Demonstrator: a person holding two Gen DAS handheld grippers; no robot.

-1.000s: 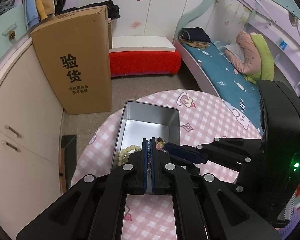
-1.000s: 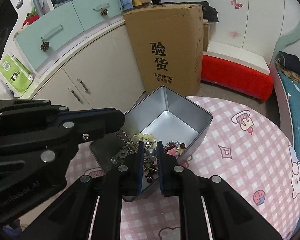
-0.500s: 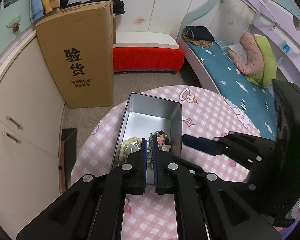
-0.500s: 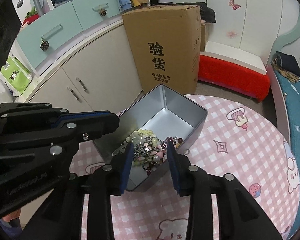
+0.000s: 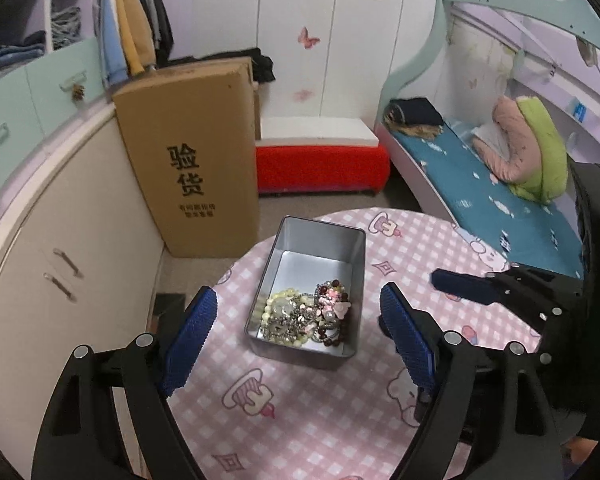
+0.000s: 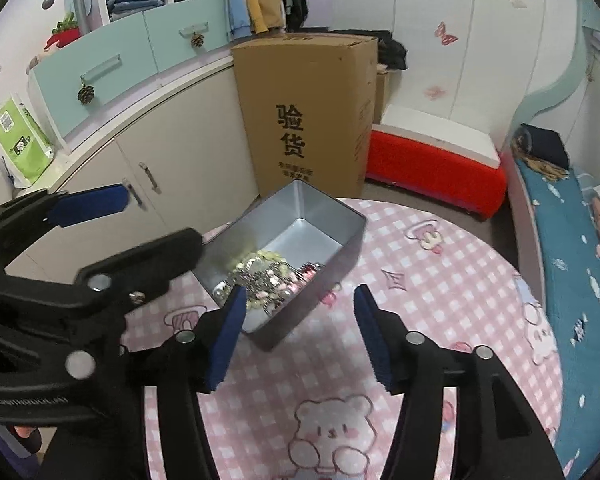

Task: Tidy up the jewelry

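A silver metal tin [image 5: 320,236] [image 6: 336,220] stands on the round pink checked table [image 5: 300,408] [image 6: 440,292]. A heap of jewelry [image 5: 306,316] [image 6: 266,276], pale bead strands, silver chains and dark red beads, lies in the tin's near end. My left gripper [image 5: 296,336] is open and empty, above and just in front of the tin. My right gripper [image 6: 300,328] is open and empty, near the tin's corner. In the left wrist view the right gripper's fingers [image 5: 460,284] show at the right. In the right wrist view the left gripper's fingers [image 6: 88,204] show at the left.
A tall cardboard box [image 5: 192,160] [image 6: 312,116] stands on the floor behind the table. Cream cabinets [image 5: 60,248] run along the left. A red bench [image 5: 320,164] and a bed [image 5: 500,208] lie beyond. The table's edge is just behind the tin.
Both grippers opened and drew back up from the tin. The right one released the jewelry, which now lies in the tin.
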